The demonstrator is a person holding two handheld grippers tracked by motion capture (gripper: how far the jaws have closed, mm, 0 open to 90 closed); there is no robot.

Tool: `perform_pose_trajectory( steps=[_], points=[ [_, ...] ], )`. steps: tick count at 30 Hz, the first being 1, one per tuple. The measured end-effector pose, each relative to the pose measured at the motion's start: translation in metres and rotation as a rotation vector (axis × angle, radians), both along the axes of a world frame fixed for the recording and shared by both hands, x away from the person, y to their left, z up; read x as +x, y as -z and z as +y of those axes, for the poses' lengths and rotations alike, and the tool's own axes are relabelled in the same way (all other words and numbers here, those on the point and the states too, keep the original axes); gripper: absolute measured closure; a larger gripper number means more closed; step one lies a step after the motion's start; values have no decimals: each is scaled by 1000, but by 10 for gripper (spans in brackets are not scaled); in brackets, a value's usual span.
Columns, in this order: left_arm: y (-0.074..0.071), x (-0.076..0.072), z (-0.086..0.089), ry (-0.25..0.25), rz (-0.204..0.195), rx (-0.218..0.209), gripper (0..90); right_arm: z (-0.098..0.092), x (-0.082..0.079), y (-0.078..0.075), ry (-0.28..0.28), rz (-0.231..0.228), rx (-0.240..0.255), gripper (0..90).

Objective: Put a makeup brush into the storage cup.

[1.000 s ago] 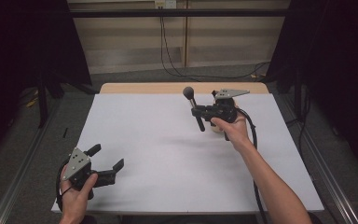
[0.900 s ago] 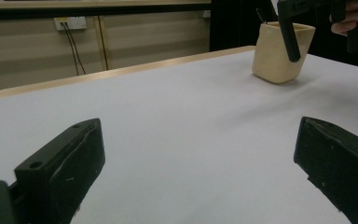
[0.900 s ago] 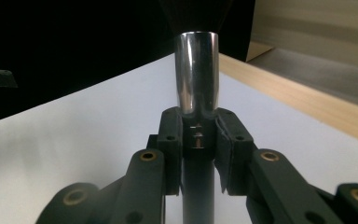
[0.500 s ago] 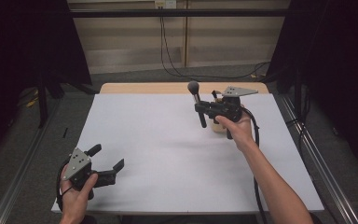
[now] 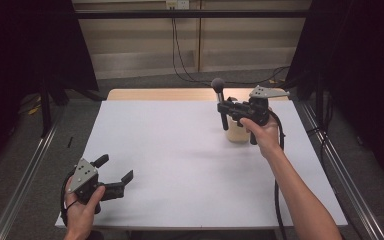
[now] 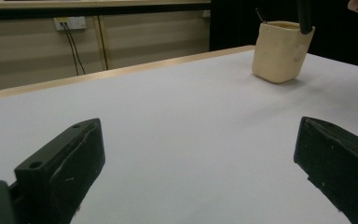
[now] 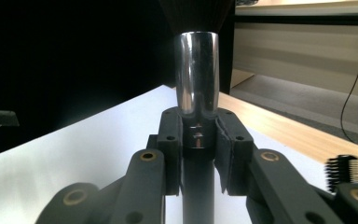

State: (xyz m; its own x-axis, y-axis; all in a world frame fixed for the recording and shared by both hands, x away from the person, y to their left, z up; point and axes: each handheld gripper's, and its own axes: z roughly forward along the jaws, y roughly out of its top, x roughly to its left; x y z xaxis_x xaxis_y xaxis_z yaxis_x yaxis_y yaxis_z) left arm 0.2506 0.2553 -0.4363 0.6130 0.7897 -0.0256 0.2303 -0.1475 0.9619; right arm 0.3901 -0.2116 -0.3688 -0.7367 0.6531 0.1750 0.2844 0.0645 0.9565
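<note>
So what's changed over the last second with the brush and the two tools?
The right tool, shut on the makeup brush, has swung it from tilted to upright, bristles up, its handle end at the beige cup. The left tool stayed open and still near the table edge.

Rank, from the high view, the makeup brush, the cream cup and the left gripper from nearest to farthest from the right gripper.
1. makeup brush: clamped upright in the right gripper.
2. cream cup: just below it, at the table's far right.
3. left gripper: near left corner, jaws open.
</note>
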Motion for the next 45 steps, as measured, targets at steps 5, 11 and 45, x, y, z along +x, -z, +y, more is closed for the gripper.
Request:
perform_pose_trajectory(
  steps=[5, 11, 45],
  points=[
    [0, 0, 0, 1, 0, 1, 20, -7, 0, -7, 21, -16, 16, 736],
    [0, 0, 0, 3, 0, 2, 20, -16, -1, -16, 51, -29, 28, 735],
    [0, 1, 0, 0, 0, -3, 19, -58, 29, -25, 235, -67, 20, 735]
  ],
)
